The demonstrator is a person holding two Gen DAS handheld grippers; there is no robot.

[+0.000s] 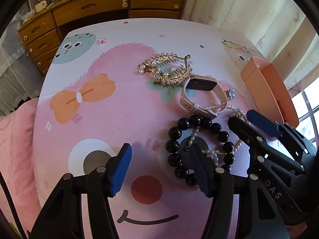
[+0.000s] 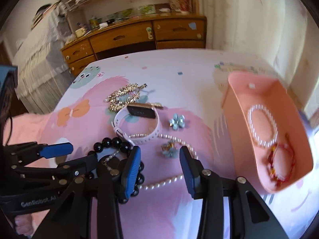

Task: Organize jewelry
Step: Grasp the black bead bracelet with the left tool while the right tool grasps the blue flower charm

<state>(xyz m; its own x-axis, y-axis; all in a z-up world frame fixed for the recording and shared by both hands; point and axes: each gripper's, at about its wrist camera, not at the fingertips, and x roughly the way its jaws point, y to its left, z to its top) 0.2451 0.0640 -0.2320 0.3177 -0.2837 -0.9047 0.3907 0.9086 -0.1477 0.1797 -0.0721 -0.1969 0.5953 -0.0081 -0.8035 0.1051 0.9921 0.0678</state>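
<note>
Jewelry lies on the pink cartoon table cover [image 1: 111,119]: gold hair combs [image 1: 167,67], a pink-strap watch [image 1: 201,95], a black bead bracelet [image 1: 199,147] and a pearl necklace [image 2: 165,183]. Two blue flower earrings [image 2: 177,121] lie close by. An orange-pink box [image 2: 265,127] at the right holds a pearl bracelet [image 2: 263,125] and a red bracelet [image 2: 281,161]. My left gripper [image 1: 161,169] is open and empty, its right finger over the black beads. My right gripper [image 2: 159,171] is open and empty above the pearl necklace, beside the box.
A small pink ring [image 1: 102,40] lies at the table's far left. A wooden dresser [image 1: 95,10] stands behind the table. Curtains [image 1: 249,6] hang at the right, and a pink blanket [image 1: 14,149] lies to the left.
</note>
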